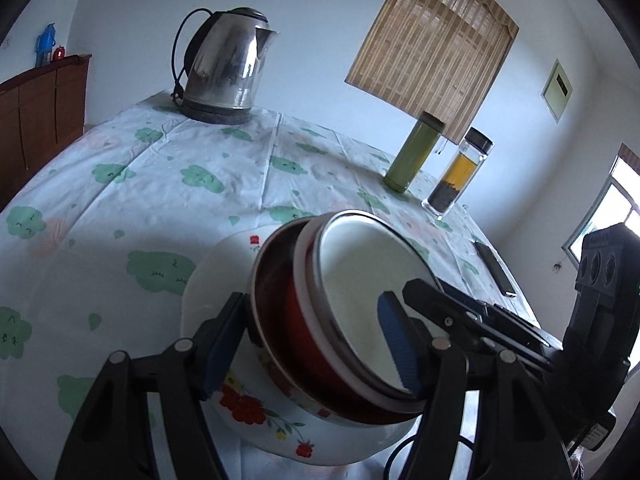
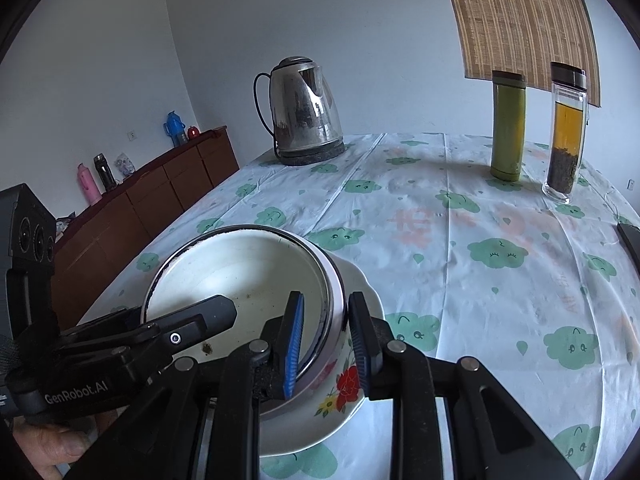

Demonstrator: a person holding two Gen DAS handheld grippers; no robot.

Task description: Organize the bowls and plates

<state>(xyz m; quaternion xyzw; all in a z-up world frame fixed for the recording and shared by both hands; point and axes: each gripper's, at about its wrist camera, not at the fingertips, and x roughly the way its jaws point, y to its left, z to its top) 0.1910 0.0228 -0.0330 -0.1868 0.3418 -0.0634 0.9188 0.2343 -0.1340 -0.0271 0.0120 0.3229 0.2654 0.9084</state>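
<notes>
Bowls nested on the table (image 2: 460, 248): white enamel bowl (image 1: 360, 280) inside a red bowl (image 1: 288, 312), both tilted in a flowered white bowl (image 1: 248, 404). Left tongs (image 1: 312, 344) straddle the near rims, one pad outside the red bowl's steel rim, other pad inside the enamel bowl; can't tell if the pads press. Right tongs (image 2: 326, 348) narrow, clamped on the enamel bowl's wall, one pad inside, one outside. Kettle (image 2: 304, 112), green flask (image 2: 507, 128) and tea bottle (image 2: 566, 132) stand well apart at the far side. Phone (image 1: 496, 270) near the right edge.
</notes>
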